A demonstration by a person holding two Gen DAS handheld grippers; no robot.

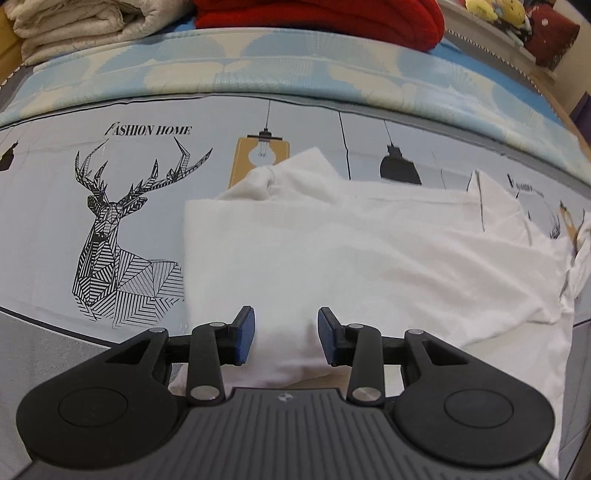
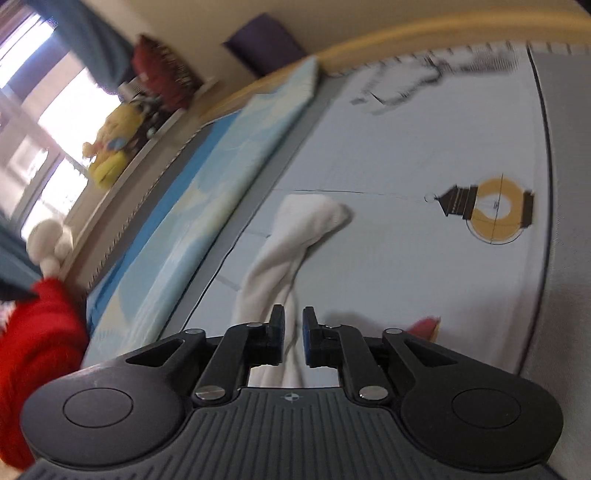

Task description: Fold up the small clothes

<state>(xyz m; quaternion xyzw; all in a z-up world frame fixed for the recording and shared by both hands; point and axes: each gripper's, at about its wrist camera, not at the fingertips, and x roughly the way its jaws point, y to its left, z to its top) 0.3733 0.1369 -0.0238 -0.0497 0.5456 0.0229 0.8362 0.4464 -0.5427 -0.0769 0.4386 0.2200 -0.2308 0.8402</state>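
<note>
Left wrist view: white T-shirt (image 1: 351,251) lies spread on the bed sheet (image 1: 44,229), partly folded, w/ one sleeve bunched at its far edge and loose cloth trailing off to the right. Left gripper (image 1: 286,334) hovers over the shirt's near edge, jaws wide, holding nothing. Probably mid-fold; next move is likely to drop onto the near hem and pinch it. Sheet print reads "FASHION HOME" above a line-drawn deer (image 1: 122,236); lamp prints beside it. Red knit (image 1: 317,18) and a folded quilt (image 1: 74,26) lie at the far end.

Right wrist view: blurred. Right gripper (image 2: 293,332) has its jaws narrow around a strip of the same shirt (image 2: 291,243); can't tell if they truly pinch it. It probably needs carrying across to fold. No text legible.
</note>
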